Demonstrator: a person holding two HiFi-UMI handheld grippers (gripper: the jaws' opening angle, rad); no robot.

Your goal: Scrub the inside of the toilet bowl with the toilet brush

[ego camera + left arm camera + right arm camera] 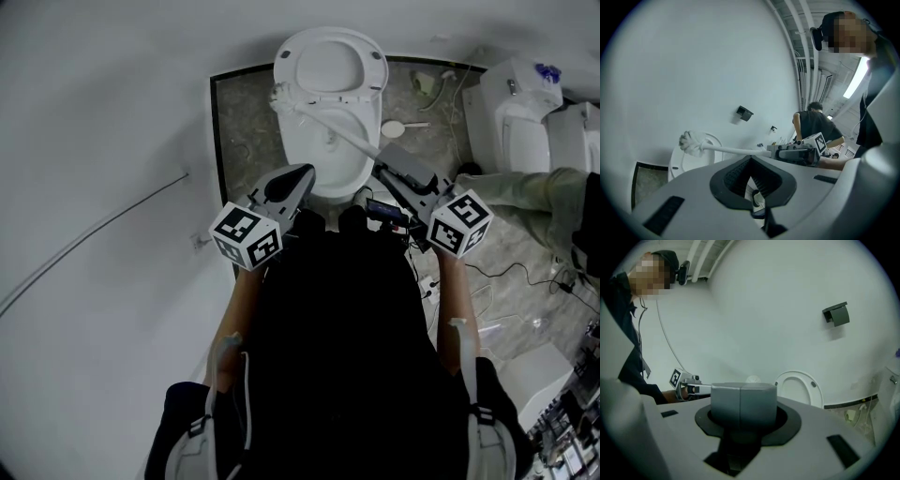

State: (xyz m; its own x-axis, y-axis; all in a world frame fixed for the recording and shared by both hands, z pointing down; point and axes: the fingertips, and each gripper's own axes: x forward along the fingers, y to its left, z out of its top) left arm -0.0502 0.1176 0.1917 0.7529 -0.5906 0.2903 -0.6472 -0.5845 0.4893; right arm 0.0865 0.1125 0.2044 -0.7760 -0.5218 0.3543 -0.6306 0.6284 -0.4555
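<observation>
The right tool (389, 178) was shut tightly on the grey handle (743, 404) of the toilet brush (330, 127), and in the right gripper view this grey block filled all the space between the jaws. The white shaft ran across the toilet bowl (298, 159) from its front right side to its back left side. The bristle head (691, 142) hung in the air over the back left rim, just in front of the raised seat (330, 64), and was not yet down inside the bowl. The left tool (302, 178) stood at the front left of the bowl with its jaws partly apart and nothing between them. I judged that scrubbing had not started. The main danger came from the grip: the brush was held only at its far end, so the long shaft could turn or slip in the jaws when the head pressed on the porcelain. The head was also very close to the seat, and a careless swing could knock the seat down onto the shaft. If the head went down too fast, water could splash over the rim. The idle left tool, so near the front rim, could also get in the way of the shaft.
</observation>
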